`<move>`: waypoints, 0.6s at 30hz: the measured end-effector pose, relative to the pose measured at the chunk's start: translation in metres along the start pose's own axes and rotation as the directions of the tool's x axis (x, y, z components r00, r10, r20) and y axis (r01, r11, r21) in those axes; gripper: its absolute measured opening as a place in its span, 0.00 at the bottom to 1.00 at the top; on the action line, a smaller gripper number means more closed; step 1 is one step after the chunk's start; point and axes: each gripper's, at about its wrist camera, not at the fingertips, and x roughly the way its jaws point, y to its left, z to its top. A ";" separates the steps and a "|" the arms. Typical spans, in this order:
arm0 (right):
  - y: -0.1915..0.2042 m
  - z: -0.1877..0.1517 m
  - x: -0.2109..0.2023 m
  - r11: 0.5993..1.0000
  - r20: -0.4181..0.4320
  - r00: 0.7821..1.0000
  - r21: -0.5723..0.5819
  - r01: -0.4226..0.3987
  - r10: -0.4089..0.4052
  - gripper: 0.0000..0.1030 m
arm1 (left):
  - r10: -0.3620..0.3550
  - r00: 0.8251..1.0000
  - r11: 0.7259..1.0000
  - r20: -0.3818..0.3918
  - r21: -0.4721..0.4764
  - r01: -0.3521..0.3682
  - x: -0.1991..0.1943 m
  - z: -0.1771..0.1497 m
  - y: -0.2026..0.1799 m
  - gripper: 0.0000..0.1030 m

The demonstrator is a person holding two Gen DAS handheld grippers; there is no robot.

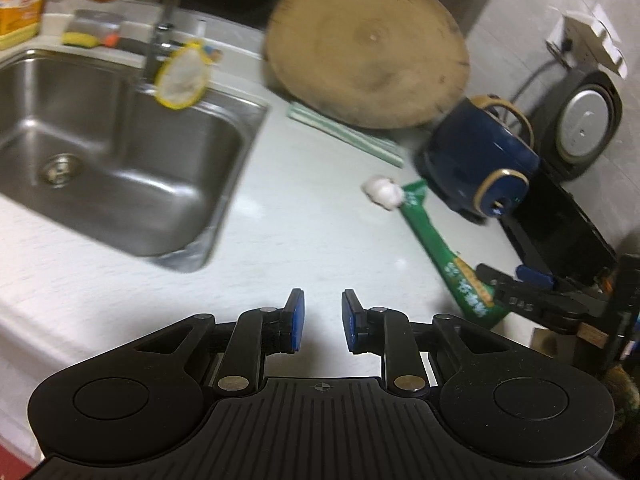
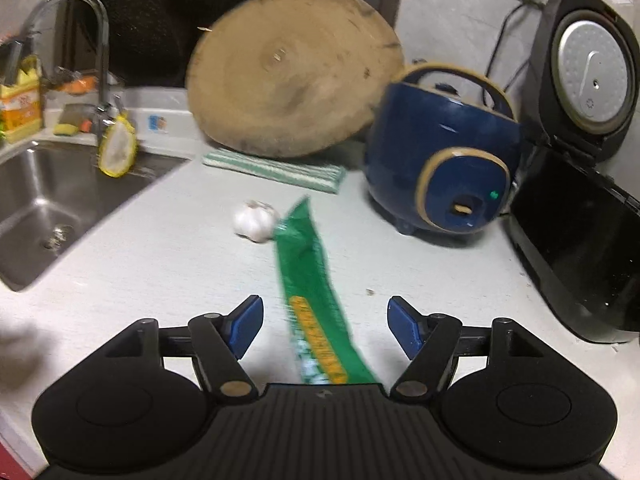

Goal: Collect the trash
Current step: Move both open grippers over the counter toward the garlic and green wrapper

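Note:
A long green snack wrapper lies flat on the white counter, its near end between the open fingers of my right gripper. The wrapper also shows in the left wrist view, with the right gripper at its near end. A white garlic bulb sits at the wrapper's far end, also seen in the left wrist view. My left gripper is open and empty above bare counter, left of the wrapper.
A steel sink with a tap lies at the left. A round wooden board leans at the back on a striped cloth. A blue cooker and an open black rice cooker stand at the right.

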 end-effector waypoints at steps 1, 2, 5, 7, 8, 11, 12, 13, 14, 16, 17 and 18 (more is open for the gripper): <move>-0.003 -0.001 0.006 1.000 -0.020 1.000 0.011 0.003 -0.002 0.68 | -0.010 1.000 1.000 -0.011 -0.003 0.010 0.007 0.001 -0.003 0.23; -0.007 -0.002 0.011 1.000 -0.041 0.999 0.028 -0.004 0.005 0.68 | -0.018 1.000 1.000 -0.021 -0.005 0.018 0.013 0.002 -0.005 0.23; -0.016 -0.006 0.026 0.994 -0.111 0.993 0.104 -0.030 0.042 0.68 | -0.025 0.999 1.000 -0.037 -0.004 0.025 0.025 0.005 -0.011 0.23; -0.018 -0.011 0.027 0.983 -0.133 0.986 0.163 -0.079 0.101 0.66 | -0.031 0.999 1.000 -0.041 0.002 0.031 0.029 0.005 -0.015 0.23; -0.017 -0.014 0.026 0.977 -0.138 0.981 0.185 -0.106 0.133 0.60 | -0.033 0.999 0.999 -0.040 0.003 0.034 0.030 0.005 -0.017 0.23; -0.008 -0.021 0.022 0.958 -0.160 0.960 0.212 -0.193 0.229 0.44 | -0.038 0.999 0.999 -0.033 -0.003 0.038 0.030 0.005 -0.019 0.23; -0.003 -0.022 0.021 0.950 -0.168 0.950 0.217 -0.226 0.265 0.41 | -0.041 0.999 0.999 -0.031 -0.004 0.041 0.029 0.004 -0.019 0.23; 0.004 -0.024 0.017 0.943 -0.163 0.942 0.213 -0.257 0.293 0.40 | -0.044 0.999 0.999 -0.027 -0.004 0.043 0.027 0.003 -0.018 0.23; 0.011 -0.025 0.015 0.938 -0.161 0.935 0.200 -0.282 0.315 0.40 | -0.044 0.999 0.999 -0.024 -0.005 0.044 0.025 0.001 -0.018 0.23; 0.025 -0.025 0.010 0.923 -0.161 0.915 0.182 -0.340 0.369 0.37 | -0.036 0.999 0.999 -0.022 -0.012 0.035 0.022 -0.001 -0.015 0.23; 0.029 -0.024 0.007 0.912 -0.157 0.905 0.178 -0.368 0.396 0.35 | -0.029 0.999 0.999 -0.020 -0.017 0.028 0.021 -0.002 -0.014 0.23; 0.032 -0.023 0.004 0.904 -0.146 0.897 0.171 -0.392 0.417 0.35 | -0.022 1.000 1.000 -0.018 -0.019 0.022 0.019 -0.002 -0.012 0.23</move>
